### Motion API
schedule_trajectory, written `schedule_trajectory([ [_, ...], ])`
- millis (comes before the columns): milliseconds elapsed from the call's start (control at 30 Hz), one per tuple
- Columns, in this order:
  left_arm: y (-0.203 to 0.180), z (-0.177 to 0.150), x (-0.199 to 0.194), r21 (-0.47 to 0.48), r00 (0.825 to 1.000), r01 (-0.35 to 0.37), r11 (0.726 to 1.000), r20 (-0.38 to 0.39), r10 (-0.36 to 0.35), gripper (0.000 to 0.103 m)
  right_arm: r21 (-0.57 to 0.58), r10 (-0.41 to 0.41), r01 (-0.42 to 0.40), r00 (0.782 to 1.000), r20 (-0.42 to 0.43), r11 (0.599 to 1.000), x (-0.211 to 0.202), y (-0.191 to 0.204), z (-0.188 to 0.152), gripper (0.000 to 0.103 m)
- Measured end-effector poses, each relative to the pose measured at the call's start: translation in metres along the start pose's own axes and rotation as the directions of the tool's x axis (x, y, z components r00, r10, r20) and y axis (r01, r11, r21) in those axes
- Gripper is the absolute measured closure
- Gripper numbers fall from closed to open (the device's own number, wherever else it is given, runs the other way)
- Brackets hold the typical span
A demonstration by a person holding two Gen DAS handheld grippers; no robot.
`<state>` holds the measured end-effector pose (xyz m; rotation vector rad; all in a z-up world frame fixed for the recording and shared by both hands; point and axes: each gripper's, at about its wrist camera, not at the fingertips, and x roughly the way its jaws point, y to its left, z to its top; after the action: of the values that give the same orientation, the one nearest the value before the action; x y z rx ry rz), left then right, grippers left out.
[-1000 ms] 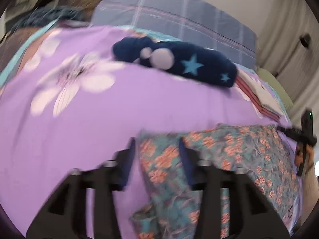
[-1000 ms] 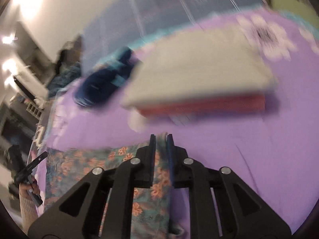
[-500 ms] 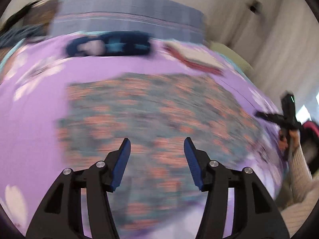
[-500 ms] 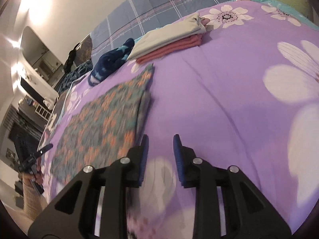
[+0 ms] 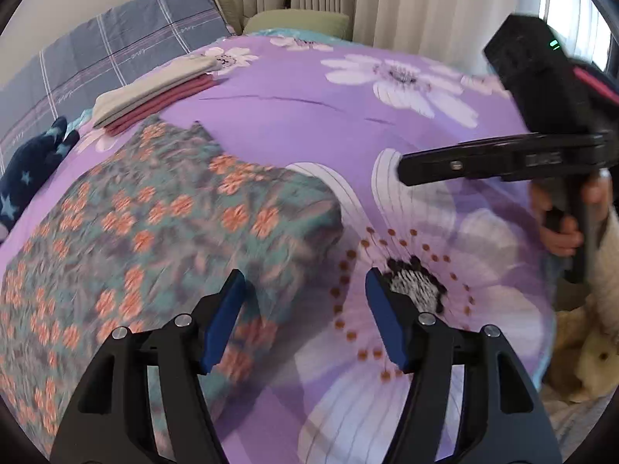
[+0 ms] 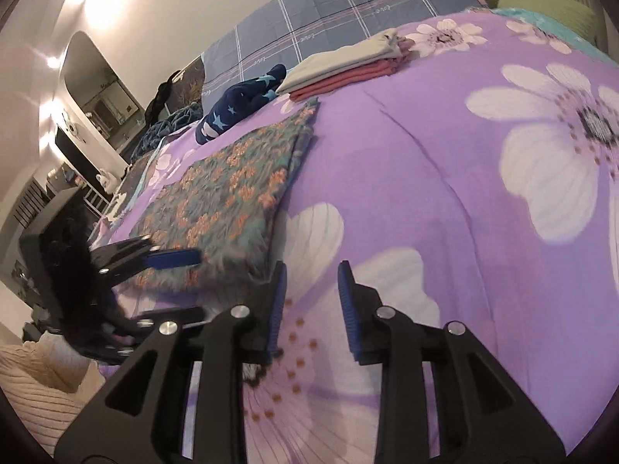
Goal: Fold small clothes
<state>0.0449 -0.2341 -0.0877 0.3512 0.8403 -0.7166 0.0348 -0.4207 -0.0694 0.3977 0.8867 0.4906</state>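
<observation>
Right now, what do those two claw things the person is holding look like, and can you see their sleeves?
Both are black plastic. The left gripper and right gripper each have two angular fingers with triangular cut-outs, silver screws and blue ridged pads on the inner faces. A boxy black block with a small green light tops the right one. The hand on its handle wears a cream knit sleeve.

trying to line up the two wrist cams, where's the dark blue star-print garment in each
Left wrist: the dark blue star-print garment lies at the far left edge, mid-height.
Right wrist: it lies upper left of centre.
Shared landmark: in both, the folded beige-and-red stack lies just to its right.
</observation>
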Motion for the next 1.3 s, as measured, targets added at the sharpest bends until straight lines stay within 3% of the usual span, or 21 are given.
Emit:
schedule_trajectory([
  [167,0.010,0.009,0.009,-0.012,0.994,-0.108,0.994,-0.013,0.108,0.038,0.022,0.040,-0.040,0.999,0.013,0.999,-0.006,-0.009,-0.007,0.073],
  [267,0.037,0.009,-0.007,-0.127,0.995,-0.098,0.987,0.024,0.102,0.041,-0.020,0.083,-0.083,0.996,0.020,0.996,-0.007,-0.002,-0.007,0.068],
  [467,0.081,-0.009,-0.029,-0.330,0.993,-0.068,0.941,0.066,0.095,0.042,-0.122,0.125,-0.126,0.992,-0.013,0.984,0.005,0.025,-0.005,0.063],
  [967,0.081,-0.030,-0.015,-0.354,0.996,-0.035,0.935,0.060,0.060,0.042,-0.321,0.113,-0.150,0.985,-0.131,0.935,0.070,0.085,0.025,0.063],
  [1000,0.083,-0.032,-0.015,-0.362,0.996,-0.028,0.932,0.064,0.055,0.042,-0.326,0.109,-0.148,0.985,-0.135,0.934,0.074,0.086,0.026,0.066],
  [1033,0.084,-0.034,-0.016,-0.367,0.996,-0.022,0.930,0.069,0.051,0.042,-0.332,0.103,-0.146,0.984,-0.145,0.932,0.079,0.087,0.027,0.087],
  [1067,0.085,-0.036,-0.017,-0.373,0.996,-0.016,0.928,0.073,0.046,0.042,-0.328,0.096,-0.145,0.982,-0.162,0.934,0.083,0.087,0.027,0.098],
  [1300,0.090,-0.039,-0.025,-0.385,0.993,0.048,0.922,0.120,-0.001,0.041,-0.226,0.146,-0.171,0.982,-0.120,0.959,0.039,0.055,0.030,0.098],
])
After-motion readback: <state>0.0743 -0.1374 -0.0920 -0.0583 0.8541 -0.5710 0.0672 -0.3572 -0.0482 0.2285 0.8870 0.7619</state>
